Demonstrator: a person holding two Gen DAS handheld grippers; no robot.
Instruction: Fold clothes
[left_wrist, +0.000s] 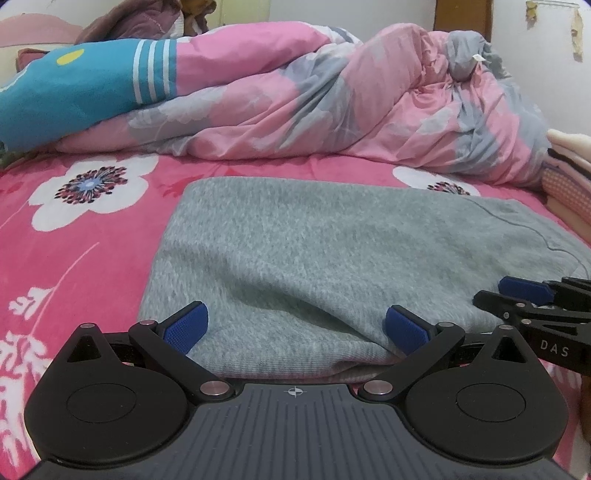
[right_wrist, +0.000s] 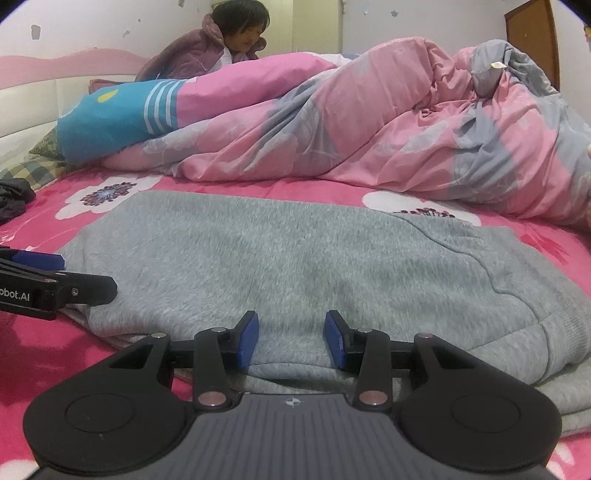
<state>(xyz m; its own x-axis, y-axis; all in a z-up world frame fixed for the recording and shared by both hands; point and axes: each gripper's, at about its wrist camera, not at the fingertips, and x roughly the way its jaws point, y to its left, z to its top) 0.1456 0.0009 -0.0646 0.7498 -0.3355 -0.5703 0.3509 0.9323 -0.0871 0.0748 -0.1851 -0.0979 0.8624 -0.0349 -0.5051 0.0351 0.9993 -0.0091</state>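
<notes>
Left wrist view: grey sweater (left_wrist: 295, 258) flat on pink flowered bedsheet (left_wrist: 74, 229), near hem between wide-apart left tongs (left_wrist: 295, 326).

Right wrist view: right tongs (right_wrist: 291, 339) half apart over same hem, pads clamping nothing. Probably both lined up along near edge to lift and fold it away. Legible: "DAS" on right tongs, "obot.AI" on left. Rumpled quilt (right_wrist: 369, 122) beyond.

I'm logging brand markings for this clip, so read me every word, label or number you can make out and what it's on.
"DAS": white letters on the black arm of the right gripper, seen in the left wrist view.
"obot.AI": white letters on the black body of the left gripper, seen in the right wrist view; its start is cut off by the picture's edge.
The small white tag on the pink and grey quilt: too small to read.
</notes>
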